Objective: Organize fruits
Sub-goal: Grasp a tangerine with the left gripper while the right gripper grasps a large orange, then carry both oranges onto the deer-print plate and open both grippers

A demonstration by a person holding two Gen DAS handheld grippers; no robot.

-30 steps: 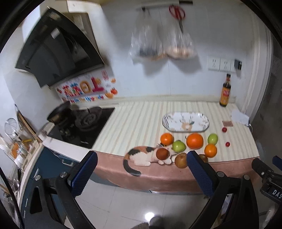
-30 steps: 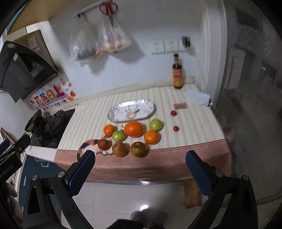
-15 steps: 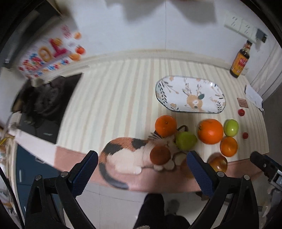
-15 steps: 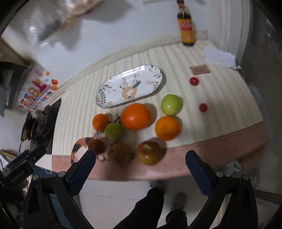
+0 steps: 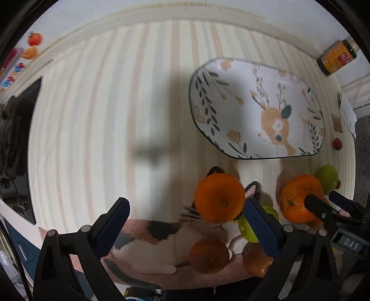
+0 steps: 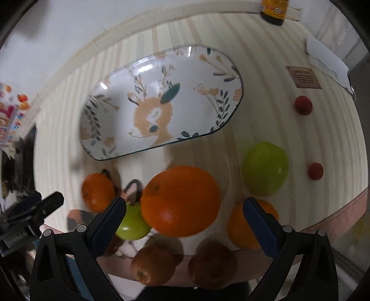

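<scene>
While both grippers hang over the striped counter [image 5: 97,111], I read them as empty, fingers spread wide apart. My left gripper [image 5: 187,228] fills the bottom of its frame, and a small orange [image 5: 219,198] sits between the blue fingertips, close against the right one; I can't tell whether it touches. Below it, over the cat print on the cloth [image 5: 150,240], lie two brownish fruits [image 5: 209,254] at the bottom centre, and a green fruit [image 5: 248,228] shows partly behind the right finger. At right centre of that frame is the large orange [image 5: 298,199], with the tip of my other gripper in front of it.

From the right wrist view, my right gripper [image 6: 185,224] frames that large orange [image 6: 180,201] in the lower middle, nearer the left fingertip, with a clear gap to the right one. A green apple [image 6: 264,167] lies right of centre, another orange [image 6: 240,228] sits behind the right finger, and a second green fruit [image 6: 133,222] behind the left. Two small red fruits [image 6: 315,170] are at the right edge, well apart from the pile. The deer-patterned plate [image 6: 111,148] occupies the upper middle, with no fruit on it. A sauce bottle [image 6: 272,11] stands at the top edge by the wall.
</scene>
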